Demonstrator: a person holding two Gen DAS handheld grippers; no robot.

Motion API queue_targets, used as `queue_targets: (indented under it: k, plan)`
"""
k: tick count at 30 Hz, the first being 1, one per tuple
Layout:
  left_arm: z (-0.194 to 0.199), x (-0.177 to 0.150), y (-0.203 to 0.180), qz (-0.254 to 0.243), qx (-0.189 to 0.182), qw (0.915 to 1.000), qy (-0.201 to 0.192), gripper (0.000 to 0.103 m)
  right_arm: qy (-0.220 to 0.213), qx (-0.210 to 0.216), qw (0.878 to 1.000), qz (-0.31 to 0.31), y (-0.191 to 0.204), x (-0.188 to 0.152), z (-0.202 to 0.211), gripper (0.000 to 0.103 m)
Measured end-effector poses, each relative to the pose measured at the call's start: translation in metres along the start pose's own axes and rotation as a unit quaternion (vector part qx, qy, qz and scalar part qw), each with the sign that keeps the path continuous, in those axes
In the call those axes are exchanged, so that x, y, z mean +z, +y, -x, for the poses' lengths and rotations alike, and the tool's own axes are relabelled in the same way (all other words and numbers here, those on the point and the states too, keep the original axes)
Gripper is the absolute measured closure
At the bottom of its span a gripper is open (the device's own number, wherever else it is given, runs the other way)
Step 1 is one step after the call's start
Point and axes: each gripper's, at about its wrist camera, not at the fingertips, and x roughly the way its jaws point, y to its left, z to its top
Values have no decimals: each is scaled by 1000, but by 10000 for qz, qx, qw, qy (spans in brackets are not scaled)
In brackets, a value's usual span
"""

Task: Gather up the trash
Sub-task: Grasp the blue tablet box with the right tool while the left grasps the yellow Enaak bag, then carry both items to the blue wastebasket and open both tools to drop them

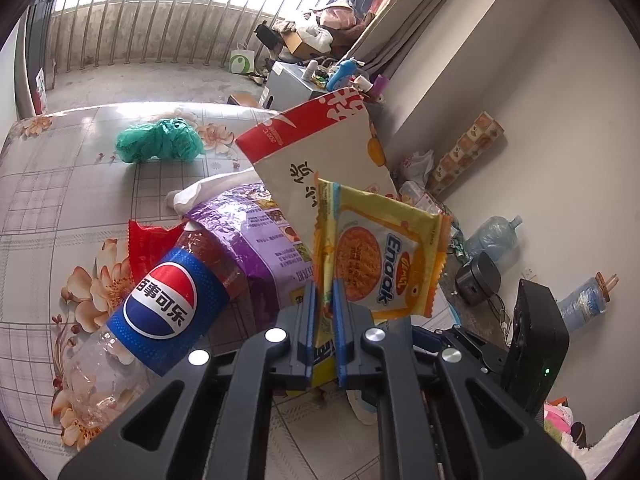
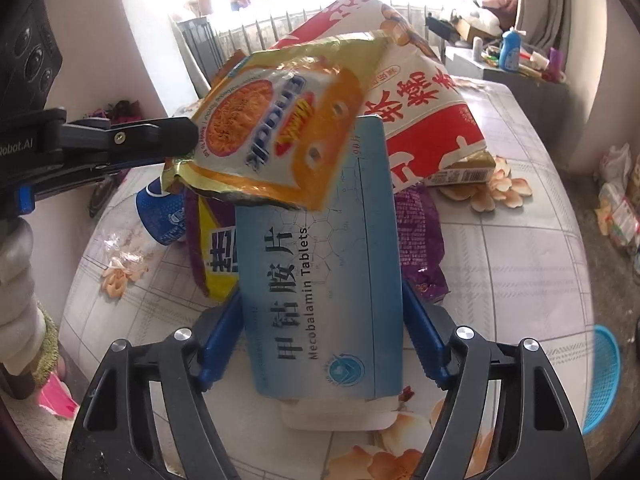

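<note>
Left gripper (image 1: 324,316) pinched a snack wrapper (image 1: 380,260) by its edge; right gripper (image 2: 320,344) clamped a tablet box (image 2: 320,280); the thin wrapper risked slipping free

purple bag (image 2: 420,240): mostly hidden by tablet box (image 2: 320,264) | Pepsi bottle (image 1: 160,304): cap hidden

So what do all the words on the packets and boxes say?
"Snack": yellow snack packet, held by the left gripper.
"Mecobalamin Tablets" and "甲钴胺片": blue box, held by the right gripper.
"百事可乐": cola bottle.
"Robot.AI": black gripper body.
Red-and-white bag and purple bag: print too unclear to read.
</note>
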Motion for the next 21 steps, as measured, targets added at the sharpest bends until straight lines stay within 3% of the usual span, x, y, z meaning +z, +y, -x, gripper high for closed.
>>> queue_targets:
  k: [13, 21]
  plan:
    - [59, -3, -28, -153, 235, 9970, -720, 97, -529, 285, 9972, -456, -16, -13, 39, 35]
    - [58, -1, -66, -460, 335, 9963, -646, 97, -1033, 330, 9888, -1027, -51, -30, 80, 35]
